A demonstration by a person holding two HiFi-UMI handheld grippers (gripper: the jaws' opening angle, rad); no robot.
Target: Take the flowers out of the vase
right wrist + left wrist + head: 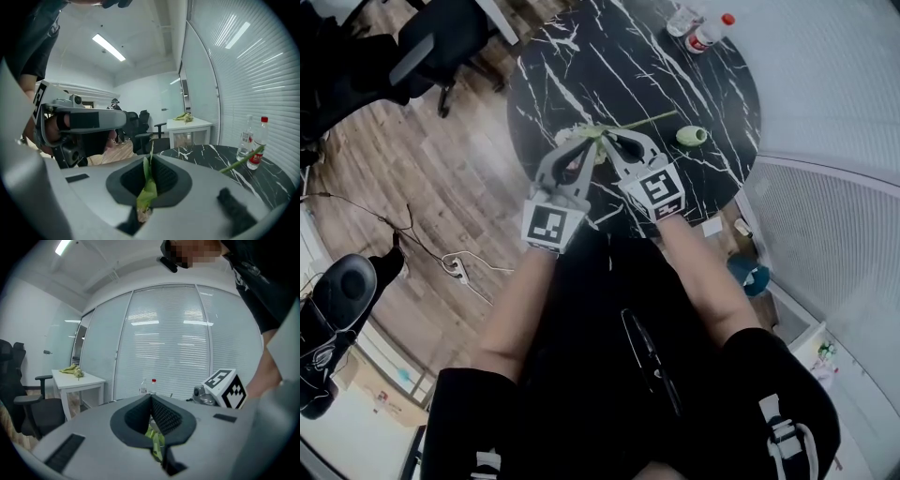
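**A:** Who has the flower?

**B:** Both. The left hand-held gripper and the right hand-held gripper are clenched on its leafy end, low over the surface. It is clear of the vase.

**A:** Advice?

**B:** Probably set it down level and release together, so nothing tears.

A round black table veined in white is set on a wood-plank floor, with a black office chair drawn up near its far edge. The room is closed off on one side by a curved glass wall covered with white blinds, beside which a small white table is placed. Light is given by a strip lamp in the white ceiling.
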